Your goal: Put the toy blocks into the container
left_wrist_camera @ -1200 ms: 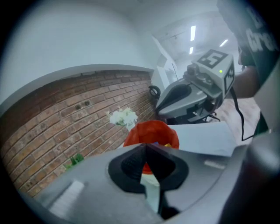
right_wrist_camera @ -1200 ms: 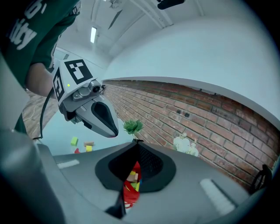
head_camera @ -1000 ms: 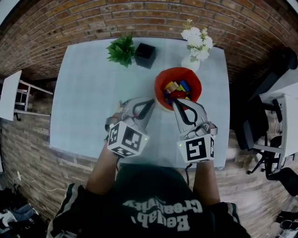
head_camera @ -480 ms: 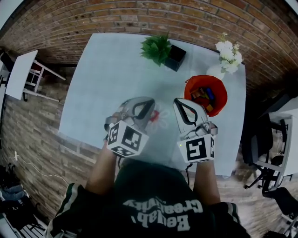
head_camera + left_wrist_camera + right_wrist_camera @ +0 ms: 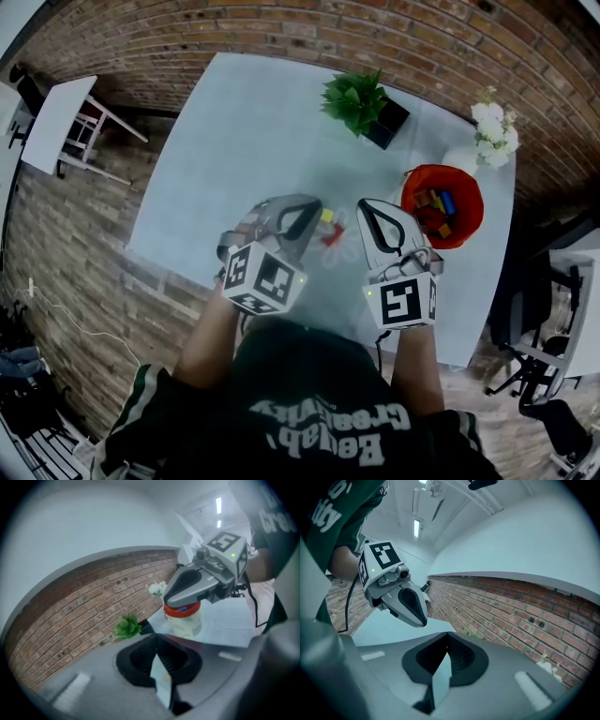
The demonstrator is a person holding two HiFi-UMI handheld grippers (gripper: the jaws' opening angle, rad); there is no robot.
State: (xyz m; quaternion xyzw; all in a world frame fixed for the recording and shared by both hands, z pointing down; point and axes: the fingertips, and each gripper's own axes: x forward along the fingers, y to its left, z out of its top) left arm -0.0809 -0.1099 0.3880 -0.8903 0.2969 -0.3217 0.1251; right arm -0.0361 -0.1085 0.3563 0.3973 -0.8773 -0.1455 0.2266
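Note:
The red-rimmed container (image 5: 410,201) stands on the pale table (image 5: 234,141) at the right and holds several coloured blocks (image 5: 439,208). Two loose blocks lie between my grippers: a yellow block (image 5: 326,216) and, just nearer me, a red block (image 5: 334,234). My left gripper (image 5: 312,202) hovers left of them with its jaws shut and nothing in them. Right of the blocks my right gripper (image 5: 365,207) is also shut and empty. In the left gripper view the container (image 5: 185,623) shows behind the right gripper (image 5: 166,602). The right gripper view shows the left gripper (image 5: 423,619).
A green plant (image 5: 356,97) in a black pot (image 5: 388,122) stands at the table's far side. White flowers (image 5: 494,126) in a pale vase stand beyond the container. A brick wall (image 5: 281,28) runs behind the table. A white side table (image 5: 52,122) is at the left.
The head view has swung left, so the container now sits at the right. Both grippers have come away from the container, and the loose blocks now show between them.

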